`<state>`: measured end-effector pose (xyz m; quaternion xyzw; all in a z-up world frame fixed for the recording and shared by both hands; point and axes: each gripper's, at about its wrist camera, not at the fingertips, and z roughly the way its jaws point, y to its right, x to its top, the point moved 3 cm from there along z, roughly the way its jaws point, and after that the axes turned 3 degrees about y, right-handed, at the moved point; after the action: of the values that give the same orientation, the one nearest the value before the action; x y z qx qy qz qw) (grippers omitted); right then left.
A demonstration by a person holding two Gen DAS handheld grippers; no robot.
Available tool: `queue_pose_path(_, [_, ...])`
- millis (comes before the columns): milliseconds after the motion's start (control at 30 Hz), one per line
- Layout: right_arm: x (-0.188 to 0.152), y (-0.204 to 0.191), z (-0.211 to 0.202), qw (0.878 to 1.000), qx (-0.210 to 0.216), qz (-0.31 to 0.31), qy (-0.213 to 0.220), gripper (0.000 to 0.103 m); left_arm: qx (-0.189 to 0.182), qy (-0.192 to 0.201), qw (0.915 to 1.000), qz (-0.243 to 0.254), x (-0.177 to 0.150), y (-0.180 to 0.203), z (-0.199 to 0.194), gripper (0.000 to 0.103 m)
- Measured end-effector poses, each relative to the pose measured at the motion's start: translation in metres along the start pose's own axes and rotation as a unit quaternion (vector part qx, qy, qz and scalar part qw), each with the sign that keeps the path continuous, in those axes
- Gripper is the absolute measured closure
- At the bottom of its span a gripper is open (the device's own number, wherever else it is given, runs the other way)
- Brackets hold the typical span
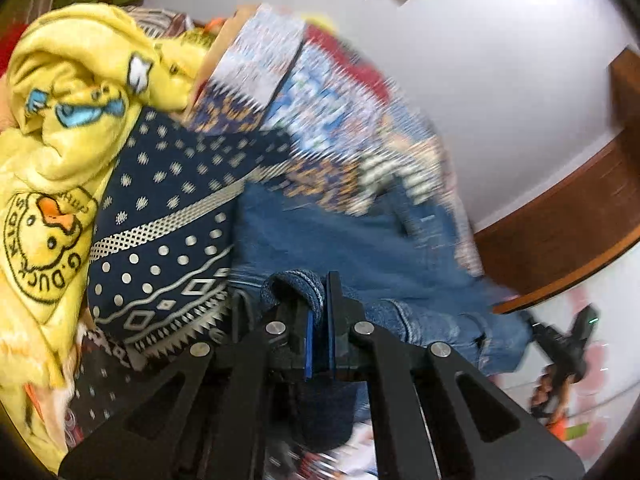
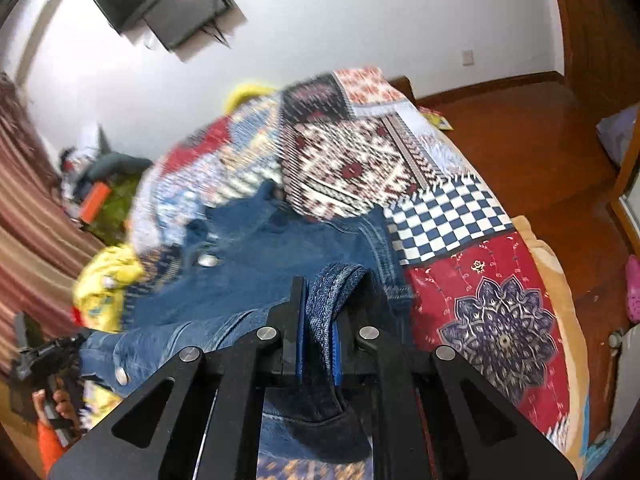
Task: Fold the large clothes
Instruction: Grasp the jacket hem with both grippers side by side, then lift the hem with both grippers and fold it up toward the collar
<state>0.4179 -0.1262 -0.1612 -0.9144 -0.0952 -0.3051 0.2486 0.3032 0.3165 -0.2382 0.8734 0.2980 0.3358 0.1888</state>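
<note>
A blue denim garment [image 1: 352, 248] lies stretched over the patchwork bed cover. My left gripper [image 1: 318, 300] is shut on a folded denim edge [image 1: 298, 286], held above the bed. My right gripper [image 2: 320, 300] is shut on another thick seamed edge of the same denim garment [image 2: 256, 256], which hangs between the two grippers. Metal buttons [image 2: 208, 260] show on the denim. The other gripper appears at the left edge of the right wrist view [image 2: 44, 356] and at the right of the left wrist view [image 1: 568, 340].
A yellow duck-print garment [image 1: 60, 160] and a navy patterned garment [image 1: 168, 220] are piled at the left. The patchwork bed cover [image 2: 480, 280] spans the bed. Wooden floor [image 2: 520, 152] lies beyond the bed. A wall TV [image 2: 172, 4] hangs above.
</note>
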Motion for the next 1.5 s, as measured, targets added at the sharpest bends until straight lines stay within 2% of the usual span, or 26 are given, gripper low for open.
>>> queue_pose_path(67, [-0.003,0.003,0.018,1.0,-0.017,-0.007,-0.012,0.094,0.02,-0.013,0.9997,0.004,-0.006,-0.009,0.02,0.099])
queue_pose_path(167, [-0.01,0.009,0.04,0.999,-0.036,-0.019,-0.03,0.094,0.025,-0.017,0.9995,0.01,-0.014,-0.018,0.037,0.096])
queue_pose_path(267, [-0.016,0.015,0.053,0.998,-0.044,-0.033,-0.043,0.094,0.021,-0.018,0.9994,0.02,-0.016,-0.018,0.034,0.096])
queue_pose_path(433, [-0.019,0.006,0.039,0.996,-0.053,-0.056,-0.052,0.087,0.032,-0.032,0.9981,0.042,-0.017,-0.005,0.015,0.096])
queue_pose_path(533, [-0.02,-0.004,0.026,0.994,-0.058,-0.075,-0.054,0.069,0.048,-0.027,0.9957,0.075,-0.02,0.011,-0.001,0.094])
queue_pose_path(567, [-0.021,-0.008,0.022,0.993,-0.065,-0.083,-0.05,0.056,0.058,-0.022,0.9939,0.091,-0.022,0.018,-0.008,0.092])
queue_pose_path(600, [-0.021,-0.012,0.009,0.991,-0.078,-0.099,-0.036,0.046,0.069,-0.016,0.9922,0.103,-0.023,0.022,-0.013,0.087])
queue_pose_path(633, [-0.023,-0.017,0.0,0.99,-0.086,-0.114,-0.02,0.044,0.086,-0.005,0.9894,0.117,-0.024,0.028,-0.021,0.082])
queue_pose_path(700, [-0.026,-0.023,-0.015,0.986,-0.094,-0.139,-0.004,0.041,0.109,0.028,0.9835,0.142,-0.025,0.04,-0.04,0.057])
queue_pose_path(733, [-0.029,-0.029,-0.026,0.984,-0.093,-0.154,0.001,0.04,0.113,0.041,0.9816,0.148,-0.026,0.044,-0.047,0.052])
queue_pose_path(800, [-0.034,-0.033,-0.037,0.983,-0.083,-0.165,0.007,0.03,0.108,0.061,0.9802,0.154,-0.031,0.053,-0.062,0.042])
queue_pose_path(867, [-0.045,-0.04,-0.051,0.982,-0.066,-0.177,0.016,0.026,0.095,0.058,0.9808,0.16,-0.036,0.061,-0.068,0.039])
queue_pose_path(1033, [-0.075,-0.048,-0.05,0.982,-0.041,-0.184,-0.01,0.026,0.076,0.022,0.9766,0.2,-0.069,0.086,-0.058,0.038])
queue_pose_path(1167, [-0.102,-0.051,-0.027,0.98,-0.03,-0.19,-0.05,0.026,0.077,-0.015,0.9676,0.24,-0.106,0.1,-0.031,0.038])
queue_pose_path(1267, [-0.118,-0.054,-0.009,0.977,-0.028,-0.199,-0.078,0.026,0.082,-0.05,0.9635,0.25,-0.126,0.102,-0.004,0.038])
queue_pose_path(1367, [-0.121,-0.055,0.004,0.974,-0.031,-0.204,-0.092,0.026,0.1,-0.066,0.9595,0.255,-0.132,0.099,0.018,0.038])
queue_pose_path(1500, [-0.11,-0.058,0.019,0.974,-0.044,-0.204,-0.085,0.026,0.112,-0.054,0.9563,0.265,-0.119,0.097,0.032,0.038])
